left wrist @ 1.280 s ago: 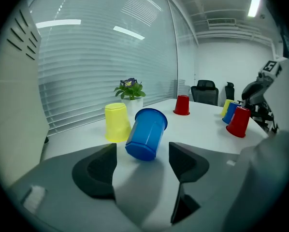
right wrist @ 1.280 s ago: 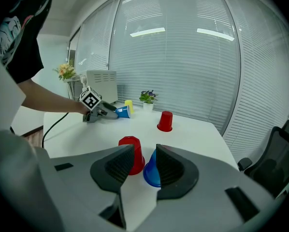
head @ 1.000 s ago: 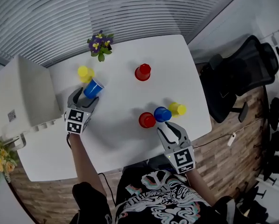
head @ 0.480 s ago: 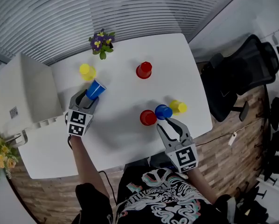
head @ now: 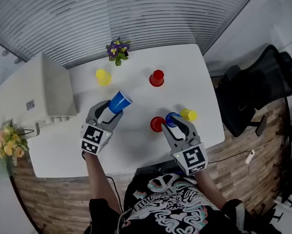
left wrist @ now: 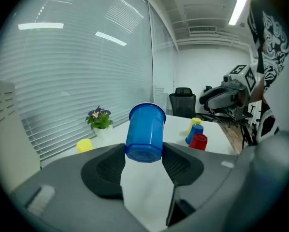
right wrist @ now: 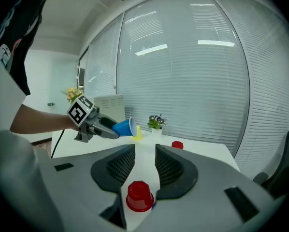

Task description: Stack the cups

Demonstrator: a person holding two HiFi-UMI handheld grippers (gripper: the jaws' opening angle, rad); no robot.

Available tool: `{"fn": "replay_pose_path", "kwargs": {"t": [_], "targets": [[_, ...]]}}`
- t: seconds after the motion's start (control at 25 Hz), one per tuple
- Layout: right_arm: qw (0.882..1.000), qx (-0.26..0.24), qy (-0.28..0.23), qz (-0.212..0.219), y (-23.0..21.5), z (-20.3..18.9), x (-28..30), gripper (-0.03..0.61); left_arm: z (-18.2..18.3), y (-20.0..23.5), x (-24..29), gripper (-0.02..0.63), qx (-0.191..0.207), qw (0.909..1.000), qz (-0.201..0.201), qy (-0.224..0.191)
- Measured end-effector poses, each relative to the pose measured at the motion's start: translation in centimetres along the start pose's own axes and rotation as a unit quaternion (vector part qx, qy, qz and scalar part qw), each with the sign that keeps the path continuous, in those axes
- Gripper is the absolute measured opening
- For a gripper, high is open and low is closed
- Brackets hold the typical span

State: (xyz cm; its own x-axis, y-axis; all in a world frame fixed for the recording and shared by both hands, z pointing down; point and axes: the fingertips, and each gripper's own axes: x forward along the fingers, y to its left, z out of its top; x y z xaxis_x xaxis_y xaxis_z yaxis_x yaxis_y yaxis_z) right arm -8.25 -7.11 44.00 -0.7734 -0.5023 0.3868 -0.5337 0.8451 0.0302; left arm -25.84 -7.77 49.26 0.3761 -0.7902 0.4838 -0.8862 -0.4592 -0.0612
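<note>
My left gripper (head: 112, 112) (left wrist: 144, 153) is shut on the base of a blue cup (head: 119, 101) (left wrist: 145, 129), held tilted above the white table (head: 63, 155) with its mouth pointing away. My right gripper (head: 175, 126) (right wrist: 144, 166) hovers over a second blue cup (head: 171, 118), its jaws partly apart and nothing between the pads. A red cup (head: 156, 124) (right wrist: 139, 195) stands upside down just left of that blue cup, and a yellow cup (head: 188, 114) to its right. Farther back stand another red cup (head: 157, 77) and another yellow cup (head: 103, 76).
A small pot of purple flowers (head: 118, 49) sits at the table's far edge. A large white box (head: 36, 96) fills the table's left side, with yellow flowers (head: 7, 147) beside it. A black office chair (head: 253, 96) stands off the right end.
The left gripper has risen and moved right toward the table's middle with the blue cup. The right gripper has moved forward over the other blue cup.
</note>
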Motion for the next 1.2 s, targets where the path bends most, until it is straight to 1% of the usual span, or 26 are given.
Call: {"fn": "replay_pose_path", "kwargs": {"t": [0.16, 0.4, 0.64, 0.8, 0.96, 1.08, 1.2], "targets": [[0.999, 0.008, -0.024, 0.023, 0.2, 1.9, 0.0, 0.129, 2.2, -3.6, -0.3, 0.236, 0.007, 0.9999, -0.015, -0.005], [0.997, 0.042, -0.049, 0.051, -1.0, 4.2, -0.9, 0.129, 4.9, -8.9, -0.1, 0.236, 0.019, 0.9995, -0.024, -0.004], [0.992, 0.036, -0.073, 0.095, -1.0, 6.1, -1.8, 0.154, 6.9, -12.7, 0.2, 0.235, 0.038, 0.9989, -0.024, 0.010], [0.993, 0.015, -0.068, 0.099, -1.6, 5.7, -2.2, 0.153, 8.0, -14.9, 0.7, 0.235, 0.048, 0.9986, -0.021, 0.006], [0.992, 0.010, -0.073, 0.100, -2.8, 5.0, -2.9, 0.147, 9.1, -16.1, 0.5, 0.233, 0.042, 0.9989, -0.013, -0.018], [0.993, 0.002, -0.067, 0.094, -3.8, 4.1, -3.2, 0.140, 10.3, -16.8, 0.5, 0.232, 0.023, 0.9981, -0.009, -0.056], [0.995, 0.009, -0.055, 0.087, -4.5, 3.0, -3.7, 0.135, 11.6, -17.7, 0.4, 0.230, 0.003, 0.9959, -0.017, -0.088]]}}
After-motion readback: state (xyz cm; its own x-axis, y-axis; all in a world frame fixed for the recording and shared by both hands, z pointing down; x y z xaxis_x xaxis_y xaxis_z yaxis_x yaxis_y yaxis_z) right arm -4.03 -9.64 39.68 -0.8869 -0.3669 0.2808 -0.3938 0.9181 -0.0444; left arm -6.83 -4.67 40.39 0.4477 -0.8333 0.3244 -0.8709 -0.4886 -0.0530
